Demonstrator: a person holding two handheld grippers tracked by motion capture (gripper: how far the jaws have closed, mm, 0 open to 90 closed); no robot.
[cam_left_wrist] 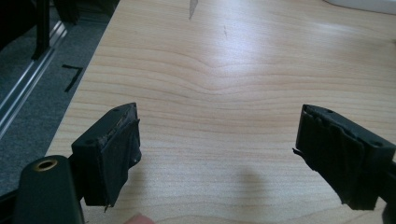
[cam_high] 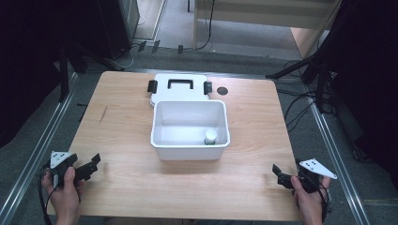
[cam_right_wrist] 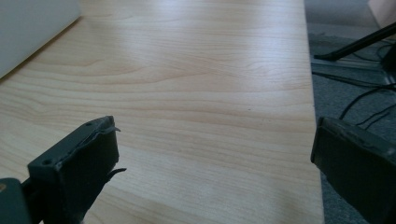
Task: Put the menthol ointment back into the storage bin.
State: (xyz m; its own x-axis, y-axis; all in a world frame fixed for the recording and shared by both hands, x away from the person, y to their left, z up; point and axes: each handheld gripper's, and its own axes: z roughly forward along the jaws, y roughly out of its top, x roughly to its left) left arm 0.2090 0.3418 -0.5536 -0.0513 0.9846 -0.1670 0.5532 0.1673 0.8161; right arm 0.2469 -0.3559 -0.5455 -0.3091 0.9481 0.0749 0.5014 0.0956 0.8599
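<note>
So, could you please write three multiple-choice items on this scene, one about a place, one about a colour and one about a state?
1. Where is the small bottle?
A. on the lid
B. inside the white bin, near-right corner
C. at the table's left edge

2. What colour is the lid's handle?
A. black
B. red
C. white

3. How do the left gripper and right gripper stand?
A. both shut
B. both open, holding nothing
C. one grips the bin

Key: 1 B, it stands on the bin's floor; 2 A, black against the white lid; 3 B, both gripper views show wide gaps.
</note>
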